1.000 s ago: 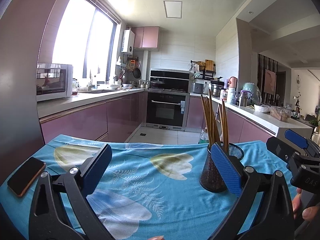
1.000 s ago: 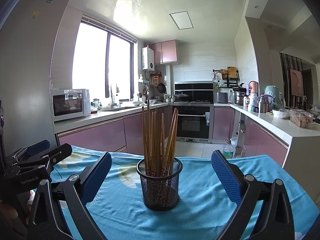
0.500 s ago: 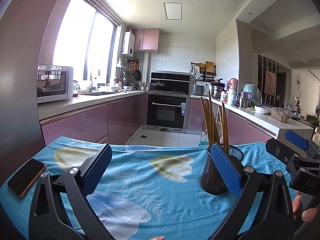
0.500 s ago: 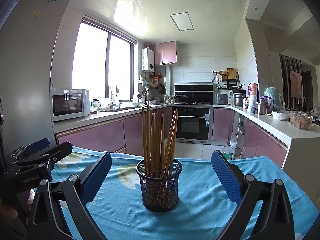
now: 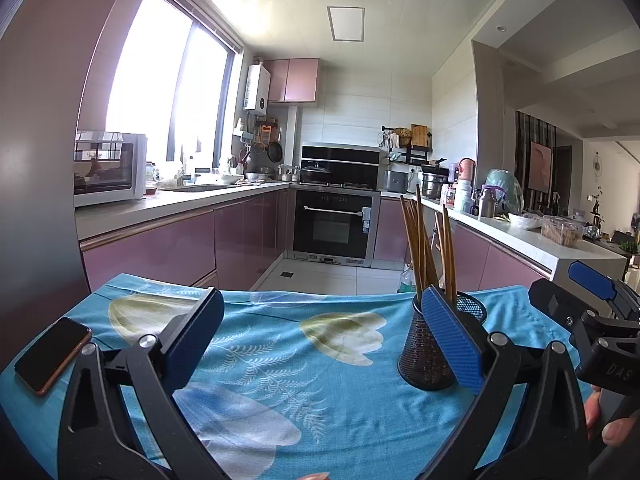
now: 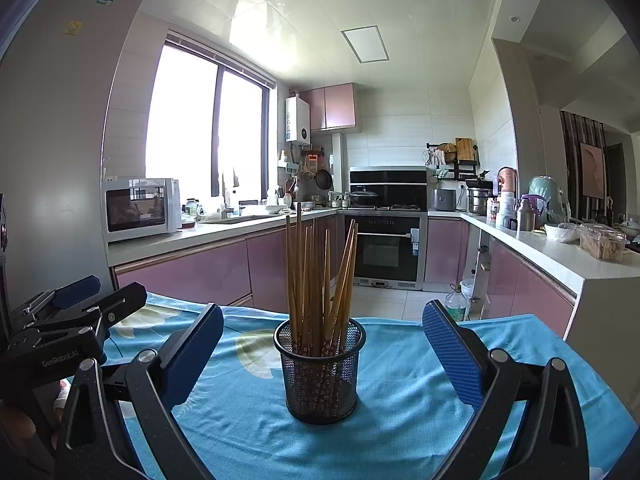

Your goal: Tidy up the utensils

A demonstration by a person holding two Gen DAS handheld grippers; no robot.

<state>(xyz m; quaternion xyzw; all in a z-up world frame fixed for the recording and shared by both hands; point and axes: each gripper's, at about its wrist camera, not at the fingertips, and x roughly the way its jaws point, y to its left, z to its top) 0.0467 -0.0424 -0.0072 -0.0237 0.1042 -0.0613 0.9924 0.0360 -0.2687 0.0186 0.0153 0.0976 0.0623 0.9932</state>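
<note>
Chopsticks [image 6: 320, 280] standing bunched in mesh holder [image 6: 320, 376], centred between right gripper [image 6: 320, 356] fingers, both grippers hanging released and empty (left gripper [image 5: 320, 336] idling beside holder). Advice: closing on one pair only, lifting straight upward, bench cloth [image 6: 400, 420] slipping otherwise.

I am holding my left gripper [image 5: 322, 338] spread wide over the blue tablecloth [image 5: 280, 360], the mesh holder [image 5: 426, 354] of chopsticks [image 5: 420, 248] sitting behind its right finger.
</note>
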